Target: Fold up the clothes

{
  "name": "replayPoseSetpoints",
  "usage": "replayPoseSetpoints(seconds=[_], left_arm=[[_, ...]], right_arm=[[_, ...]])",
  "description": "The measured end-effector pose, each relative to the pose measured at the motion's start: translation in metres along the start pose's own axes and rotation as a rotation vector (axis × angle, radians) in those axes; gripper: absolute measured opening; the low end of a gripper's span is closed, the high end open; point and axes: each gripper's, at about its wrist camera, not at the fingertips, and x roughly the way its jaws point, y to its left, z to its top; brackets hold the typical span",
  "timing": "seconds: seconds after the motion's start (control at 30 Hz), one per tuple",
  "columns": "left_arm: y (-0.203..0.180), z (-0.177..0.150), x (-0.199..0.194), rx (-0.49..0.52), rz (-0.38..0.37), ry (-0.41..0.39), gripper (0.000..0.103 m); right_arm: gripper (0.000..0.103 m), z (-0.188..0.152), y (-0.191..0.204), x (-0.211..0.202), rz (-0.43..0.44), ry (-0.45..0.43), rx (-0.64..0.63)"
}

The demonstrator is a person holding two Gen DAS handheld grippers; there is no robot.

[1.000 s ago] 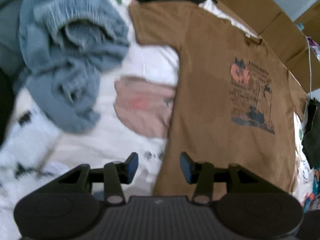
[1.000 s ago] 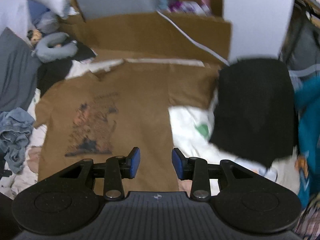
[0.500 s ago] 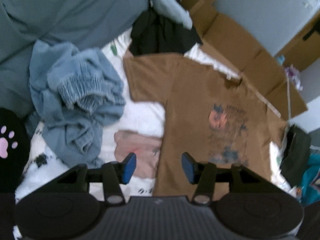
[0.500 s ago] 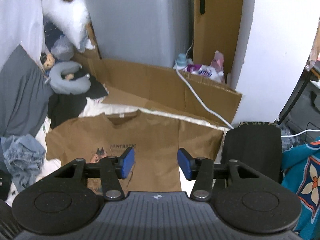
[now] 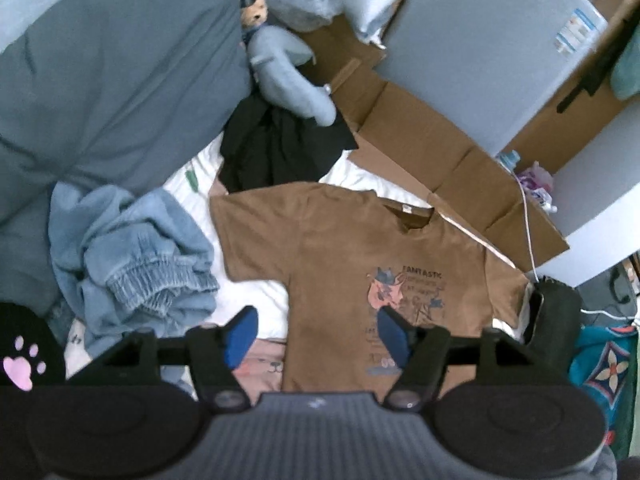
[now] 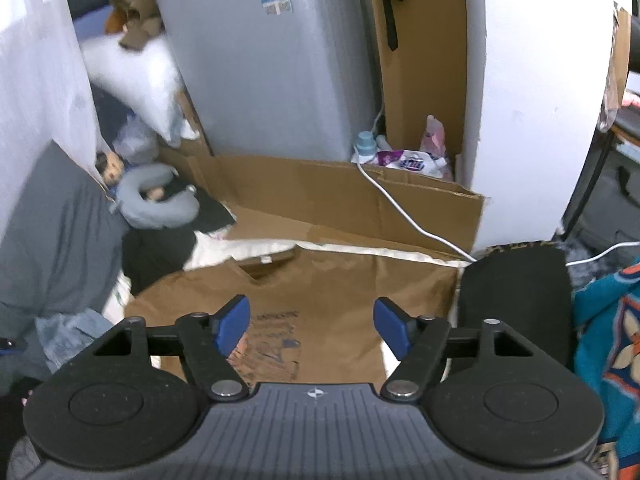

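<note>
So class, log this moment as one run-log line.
brown T-shirt: flat, unfolded | left gripper: open, empty | right gripper: open, empty

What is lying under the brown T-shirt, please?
The brown T-shirt lies flat on white bedding. Its lower left edge overlaps a pink garment. Anything else beneath is covered.

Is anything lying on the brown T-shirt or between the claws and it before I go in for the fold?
Nothing visible. The brown T-shirt lies spread flat and uncovered; the blue jeans sit beside its sleeve, apart. Both the left claw and right claw are open and empty above it.
</note>
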Motion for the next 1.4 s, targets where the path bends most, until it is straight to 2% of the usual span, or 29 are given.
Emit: replayPoseSetpoints(seconds=[0.2,0.4,0.57,0.7,0.8,0.87,1.0,1.13,1.23,1.33,1.4], left_arm=[[-0.026,0.012,-0.004,-0.017,-0.044,-0.025,0.071],[-0.053,0.029,0.013,-0.010,-0.040,-0.013,0.074],[-0.081,0.031,0.046,0.010,-0.052,-0.004,0.074],[-0.103,0.032,0.082,0.084,-0.051,0.007,0.074],[-0.113,0.035,0.113,0.108,-0.055,0.021,0.074],[-0.114,0.038,0.133,0.103,-0.058,0.021,0.074],[-0.111,0.048,0.167,0.093,-0.010,0.046,0.073],[-0.110,0.057,0.191,0.099,0.028,0.089,0.073],[-0.114,0.064,0.210,0.143,0.043,0.108,0.073],[-0.127,0.063,0.228,0.217,0.068,0.091,0.073],[-0.136,0.058,0.240,0.239,0.067,0.079,0.073]], right_arm=[[0.075,-0.020,-0.008,0.025,-0.030,0.016,0.035],[0.075,-0.026,-0.027,0.042,-0.036,0.007,0.114],[0.075,-0.038,-0.049,0.068,-0.057,0.027,0.102],[0.075,-0.043,-0.073,0.091,-0.073,0.075,0.039],[0.075,-0.048,-0.095,0.117,-0.059,0.104,0.029],[0.075,-0.052,-0.107,0.137,-0.089,0.100,0.024],[0.074,-0.060,-0.123,0.177,-0.175,0.123,0.025],[0.074,-0.066,-0.128,0.203,-0.188,0.159,0.051],[0.074,-0.071,-0.126,0.220,-0.198,0.169,0.041],[0.074,-0.077,-0.121,0.231,-0.218,0.136,-0.019],[0.074,-0.082,-0.116,0.234,-0.238,0.079,-0.080]])
